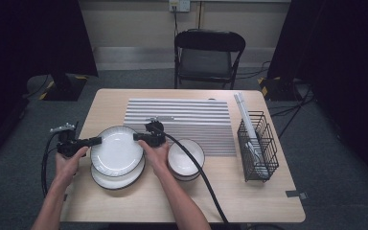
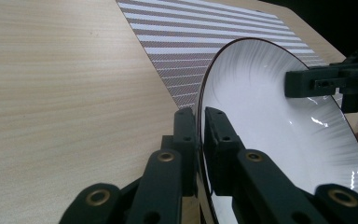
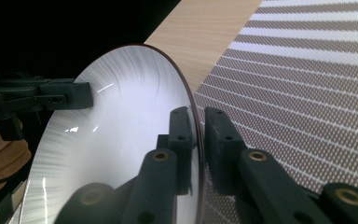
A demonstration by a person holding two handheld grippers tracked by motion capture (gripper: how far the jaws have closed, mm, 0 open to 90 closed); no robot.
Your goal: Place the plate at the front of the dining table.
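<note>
A white plate with a dark rim (image 1: 116, 151) is held between my two grippers, a little above a second, similar plate (image 1: 117, 179) that lies on the table. My left gripper (image 1: 98, 141) is shut on the plate's left rim; in the left gripper view its jaws (image 2: 199, 116) pinch the thin edge of the plate (image 2: 261, 107). My right gripper (image 1: 136, 137) is shut on the opposite rim, and in the right gripper view its jaws (image 3: 198, 116) straddle the edge of the plate (image 3: 126, 116). Each gripper view also shows the other gripper at the far rim.
A white bowl (image 1: 186, 158) sits just right of my right hand. A striped mat (image 1: 179, 124) covers the table's middle back. A black wire rack (image 1: 257, 146) stands at the right side. A folding chair (image 1: 208, 52) is behind the table.
</note>
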